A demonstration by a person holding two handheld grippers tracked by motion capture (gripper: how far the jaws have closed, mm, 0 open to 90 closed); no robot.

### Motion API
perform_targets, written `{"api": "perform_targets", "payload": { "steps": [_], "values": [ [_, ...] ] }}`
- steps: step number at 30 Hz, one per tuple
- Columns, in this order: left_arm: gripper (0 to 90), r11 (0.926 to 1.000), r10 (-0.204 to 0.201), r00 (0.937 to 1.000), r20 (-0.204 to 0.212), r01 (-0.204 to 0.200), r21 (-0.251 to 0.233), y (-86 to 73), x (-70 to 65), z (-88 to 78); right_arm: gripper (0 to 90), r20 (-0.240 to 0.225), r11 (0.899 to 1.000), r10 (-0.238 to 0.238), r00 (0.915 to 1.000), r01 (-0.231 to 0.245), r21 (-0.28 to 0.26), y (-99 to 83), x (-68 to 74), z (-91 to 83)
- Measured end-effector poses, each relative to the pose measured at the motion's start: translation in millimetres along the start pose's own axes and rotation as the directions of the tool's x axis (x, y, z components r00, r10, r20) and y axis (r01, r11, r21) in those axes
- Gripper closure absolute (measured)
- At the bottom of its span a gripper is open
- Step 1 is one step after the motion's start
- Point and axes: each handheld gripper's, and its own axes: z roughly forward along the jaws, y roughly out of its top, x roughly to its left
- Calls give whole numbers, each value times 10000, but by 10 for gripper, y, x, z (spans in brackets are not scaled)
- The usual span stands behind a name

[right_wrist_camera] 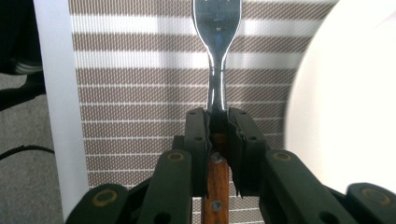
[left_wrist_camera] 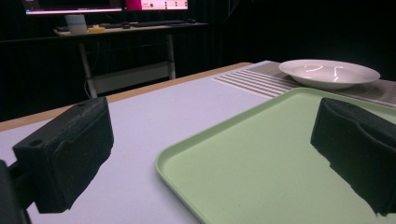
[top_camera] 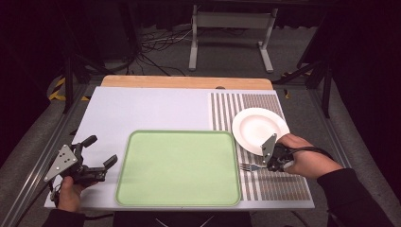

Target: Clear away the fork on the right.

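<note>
A fork [right_wrist_camera: 217,51] with a wooden handle and steel tines is clamped in my right gripper [right_wrist_camera: 217,122], held above the striped placemat [right_wrist_camera: 140,93]. From above, the fork [top_camera: 248,167] points left toward the green tray [top_camera: 178,168], and my right gripper [top_camera: 270,164] sits just below the white plate [top_camera: 260,128]. At the table's left edge my left gripper [top_camera: 100,153] stands open beside the tray, with nothing between its black jaws. Its own view looks across the tray [left_wrist_camera: 261,158] to the plate [left_wrist_camera: 329,72].
The striped placemat [top_camera: 265,184] covers the right part of the white table top [top_camera: 142,111]. A wooden strip edges the far side. Beyond the table stand a metal frame and loose cables on the floor.
</note>
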Motion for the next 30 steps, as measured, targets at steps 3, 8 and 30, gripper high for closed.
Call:
{"api": "perform_targets", "payload": {
  "steps": [3, 8, 30],
  "values": [
    [0, 10000, -14, 10000, 5, 14, -3, 1, 2, -3, 786, 190, 9999, 4, 9998, -1, -138, 40, -22, -71],
    [1, 10000, -14, 10000, 1, 14, -25, 1, 0, -2, 786, 525, 9993, -25, 9986, 45, -372, 147, -51, -156],
    [0, 10000, -31, 10000, 3, 31, -73, 3, 0, -7, 786, 697, 9913, -366, 9969, 450, -1233, 851, -162, -188]
  ]
}}
